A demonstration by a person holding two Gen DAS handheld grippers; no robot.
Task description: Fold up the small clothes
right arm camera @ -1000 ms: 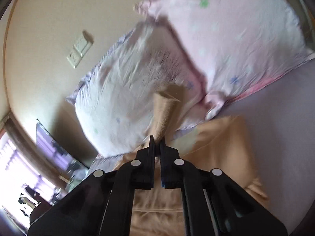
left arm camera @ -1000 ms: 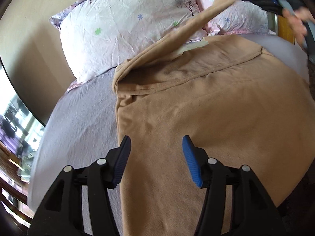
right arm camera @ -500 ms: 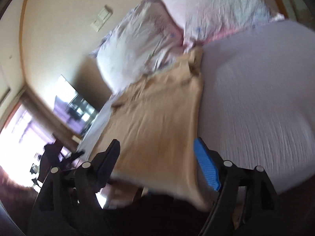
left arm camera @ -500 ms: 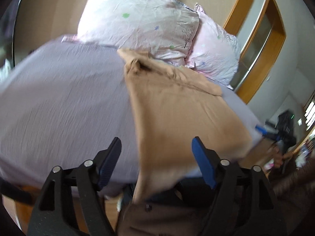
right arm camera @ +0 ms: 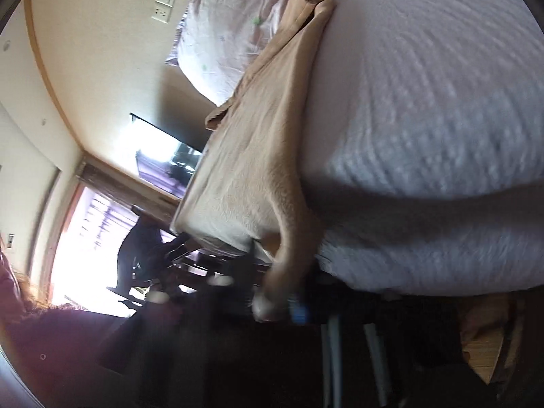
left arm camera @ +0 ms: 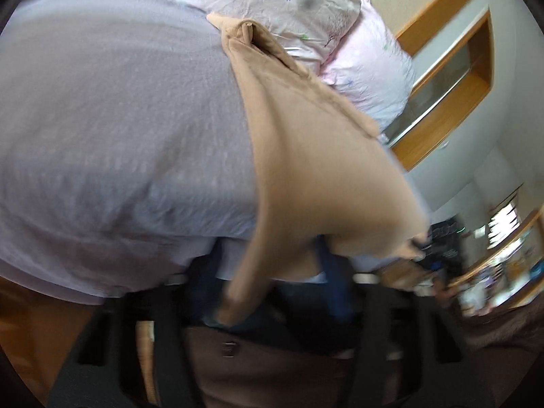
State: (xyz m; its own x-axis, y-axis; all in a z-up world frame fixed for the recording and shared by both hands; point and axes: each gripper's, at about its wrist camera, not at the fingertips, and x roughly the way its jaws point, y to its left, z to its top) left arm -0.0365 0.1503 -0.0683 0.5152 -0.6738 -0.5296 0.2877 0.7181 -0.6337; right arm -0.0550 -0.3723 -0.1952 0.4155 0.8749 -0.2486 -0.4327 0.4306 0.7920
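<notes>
Tan knit garment (left arm camera: pixel 316 156) lies lengthwise on the lavender bedspread (left arm camera: pixel 119 108), far end bunched against the floral pillows (left arm camera: pixel 272 0). Left wrist view, heavily blurred: near edge of the garment hangs past the bed edge, one corner drooping low toward the camera, the other pulled out to the right. Left gripper (left arm camera: pixel 268 292) shows only as dark smeared shapes along the bottom, a trace of blue at the right finger; the drooping corner sits between the fingers. Cannot tell whether it is grasped or the fingers stand apart. Wood-framed door (left arm camera: pixel 452 78) at right, beyond the second pillow.

Right wrist view, also blurred and rolled: garment (right arm camera: pixel 258 156) runs from the pillows (right arm camera: pixel 234 34) down along the left side of the bedspread (right arm camera: pixel 425 136). Its near corner trails over the bed edge into the dark area at the right gripper (right arm camera: pixel 282 306), beside a blue pad. Grip state cannot be told from the smear. Wall switch plate (right arm camera: pixel 165 1) upper left; bright window (right arm camera: pixel 85 248) lower left.
</notes>
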